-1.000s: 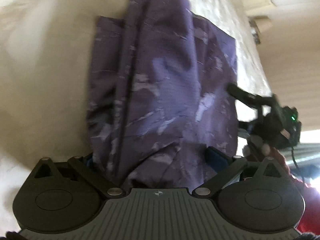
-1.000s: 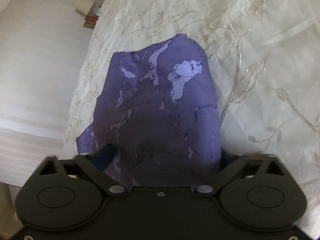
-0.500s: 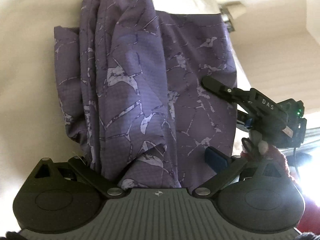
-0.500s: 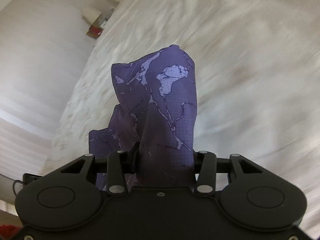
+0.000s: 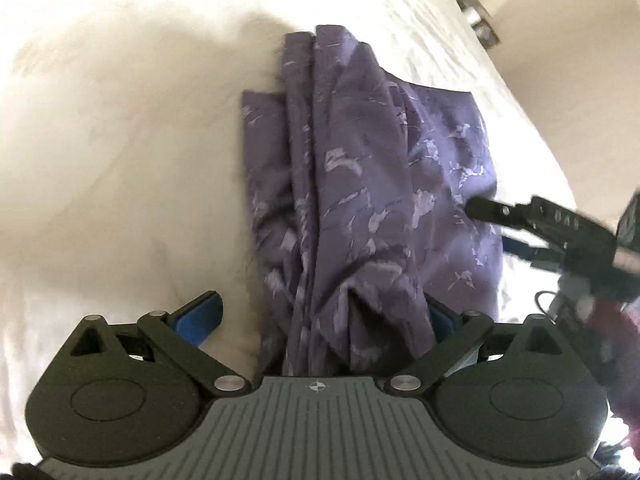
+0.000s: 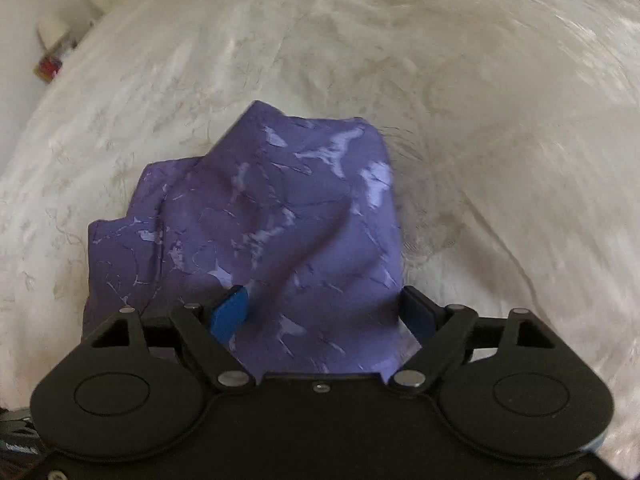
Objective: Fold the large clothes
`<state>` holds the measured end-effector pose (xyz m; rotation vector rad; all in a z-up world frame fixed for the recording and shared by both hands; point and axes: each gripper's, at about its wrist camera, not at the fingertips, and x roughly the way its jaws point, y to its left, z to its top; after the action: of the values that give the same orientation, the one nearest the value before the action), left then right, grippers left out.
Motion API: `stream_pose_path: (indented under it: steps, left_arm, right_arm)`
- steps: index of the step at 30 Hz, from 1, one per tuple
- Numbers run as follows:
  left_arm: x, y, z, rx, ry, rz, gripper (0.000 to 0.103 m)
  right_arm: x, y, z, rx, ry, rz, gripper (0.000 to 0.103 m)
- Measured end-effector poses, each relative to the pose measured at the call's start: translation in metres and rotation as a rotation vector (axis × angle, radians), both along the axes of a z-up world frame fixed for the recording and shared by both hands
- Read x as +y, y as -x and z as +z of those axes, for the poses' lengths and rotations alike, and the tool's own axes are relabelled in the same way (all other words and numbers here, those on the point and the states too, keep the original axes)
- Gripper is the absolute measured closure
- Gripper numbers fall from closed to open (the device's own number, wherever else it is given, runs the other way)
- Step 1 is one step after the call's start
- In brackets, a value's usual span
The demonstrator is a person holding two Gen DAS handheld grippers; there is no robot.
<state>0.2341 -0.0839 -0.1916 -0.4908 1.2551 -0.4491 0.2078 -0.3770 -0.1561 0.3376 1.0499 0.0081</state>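
Observation:
A purple marbled garment (image 5: 360, 208) lies bunched in long folds on a white embroidered bedspread (image 5: 120, 140). My left gripper (image 5: 320, 316) is open, its blue pads spread wide, with the garment's near end lying between them. The right gripper (image 5: 520, 216) shows at the garment's right edge in the left wrist view. In the right wrist view the garment (image 6: 280, 216) drapes between the spread blue pads of my right gripper (image 6: 324, 312), which is open.
The bedspread (image 6: 480, 120) fills most of both views. A wall and a bedside item (image 6: 50, 66) show at the far left of the right wrist view. A dark fixture (image 5: 482, 26) sits beyond the bed's far edge.
Both grippers have opened; the right was shut on the garment half a second ago. The garment has dropped from hanging to lying on the bed.

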Motion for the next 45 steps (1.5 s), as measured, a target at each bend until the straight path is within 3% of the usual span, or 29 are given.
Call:
stream_pose_path:
  steps: [4, 7, 10, 13, 19, 28, 37, 45]
  left_arm:
    - [0.001, 0.019, 0.022, -0.061, -0.057, 0.013, 0.003]
    - [-0.014, 0.019, 0.047, -0.144, -0.13, 0.005, 0.003]
    - [-0.025, 0.025, 0.075, -0.255, -0.201, -0.012, 0.001]
    - [-0.033, 0.032, 0.1, -0.331, -0.299, -0.044, 0.001]
    - [-0.069, 0.031, 0.125, -0.399, -0.448, -0.093, 0.001]
    - [-0.084, 0.05, 0.147, -0.445, -0.539, -0.132, 0.001]
    - [-0.084, 0.067, 0.154, -0.441, -0.532, -0.101, 0.002]
    - [-0.084, 0.079, 0.168, -0.496, -0.558, -0.055, 0.002]
  right_arm:
    - [0.003, 0.026, 0.013, -0.109, 0.043, -0.005, 0.018]
    - [0.001, 0.047, 0.029, -0.196, 0.068, 0.001, 0.005]
    - [0.011, 0.063, 0.047, -0.278, 0.077, -0.003, 0.0]
    - [0.017, 0.076, 0.062, -0.31, 0.062, -0.013, 0.0]
    - [0.025, 0.098, 0.077, -0.343, 0.056, -0.032, 0.0]
    - [0.034, 0.13, 0.089, -0.355, 0.111, -0.047, 0.0]
    - [0.03, 0.161, 0.092, -0.335, 0.165, -0.039, 0.0]
    - [0.036, 0.181, 0.101, -0.398, 0.193, -0.003, 0.001]
